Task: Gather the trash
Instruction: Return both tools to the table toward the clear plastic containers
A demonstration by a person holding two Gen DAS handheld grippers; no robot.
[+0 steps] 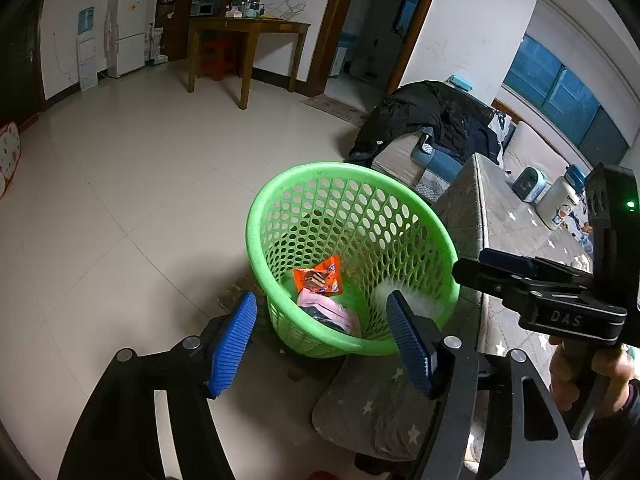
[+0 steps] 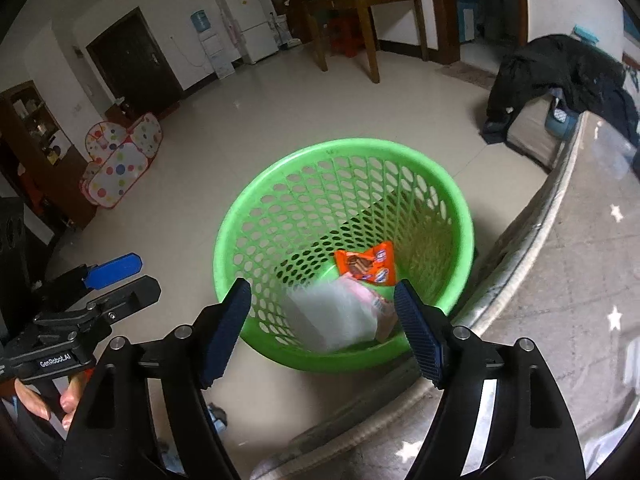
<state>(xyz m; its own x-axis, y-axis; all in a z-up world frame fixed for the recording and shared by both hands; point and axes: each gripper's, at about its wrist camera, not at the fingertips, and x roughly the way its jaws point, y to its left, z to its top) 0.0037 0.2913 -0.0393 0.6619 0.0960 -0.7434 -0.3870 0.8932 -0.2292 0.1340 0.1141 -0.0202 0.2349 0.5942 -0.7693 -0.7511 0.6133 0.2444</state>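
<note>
A green mesh basket (image 1: 280,200) stands on the tiled floor beside a grey star-patterned table; it also shows in the right wrist view (image 2: 280,168). Inside lie an orange snack wrapper (image 1: 318,276) (image 2: 366,266) and a pink packet (image 1: 328,312) (image 2: 382,308). A blurred clear plastic bag (image 2: 332,316) hangs in the basket mouth between my right fingers, free of them. My left gripper (image 1: 320,344) is open and empty over the basket's near rim. My right gripper (image 2: 322,332) is open above the basket.
The grey star-patterned table (image 1: 516,216) (image 2: 580,280) holds a white bottle (image 1: 560,204) and a small teal item (image 1: 530,186). A black jacket (image 1: 436,116) lies on a bed. A wooden table (image 1: 244,28), fridge (image 1: 126,28) and polka-dot play tent (image 2: 120,160) stand farther off.
</note>
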